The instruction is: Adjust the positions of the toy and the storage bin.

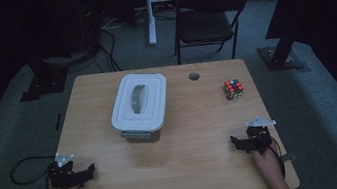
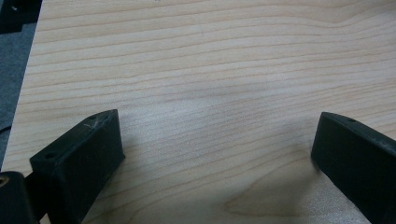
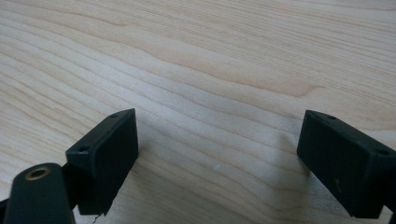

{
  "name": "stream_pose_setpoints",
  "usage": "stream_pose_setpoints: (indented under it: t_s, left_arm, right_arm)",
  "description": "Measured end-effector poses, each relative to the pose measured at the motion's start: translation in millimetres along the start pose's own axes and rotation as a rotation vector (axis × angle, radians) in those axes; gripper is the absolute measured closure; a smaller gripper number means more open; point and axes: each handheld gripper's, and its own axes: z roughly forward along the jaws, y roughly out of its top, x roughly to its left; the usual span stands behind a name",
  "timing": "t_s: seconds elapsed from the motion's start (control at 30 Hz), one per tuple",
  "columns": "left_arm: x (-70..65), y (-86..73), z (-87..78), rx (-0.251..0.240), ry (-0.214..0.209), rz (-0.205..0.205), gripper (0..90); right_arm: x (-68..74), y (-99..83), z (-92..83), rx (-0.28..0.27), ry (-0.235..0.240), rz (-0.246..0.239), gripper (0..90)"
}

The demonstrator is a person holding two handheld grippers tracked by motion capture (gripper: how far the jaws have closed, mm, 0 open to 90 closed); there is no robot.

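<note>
A white lidded plastic box with a grey handle on its lid sits in the middle of the wooden table. A colourful puzzle cube rests near the table's right edge. My left gripper lies low at the table's near left corner, held by a hand, jaws apart. In the left gripper view that gripper has nothing but bare wood between its black jaws. At the near right my right gripper rests on the table, and the right gripper view shows it open over bare wood.
A round cable hole pierces the table behind the box. A dark folding chair stands beyond the far edge. Black stand feet sit on the grey carpet either side. A black cable loops off the left gripper.
</note>
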Motion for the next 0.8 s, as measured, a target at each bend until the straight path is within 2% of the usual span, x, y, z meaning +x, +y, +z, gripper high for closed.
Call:
stream_pose_setpoints:
  t_s: [0.8]
  left_arm:
    - [-0.3,-0.1,-0.4,0.002,0.002,0.000,2.6]
  right_arm:
    - [1.0,-0.1,-0.2,0.001,0.002,-0.003,12.1]
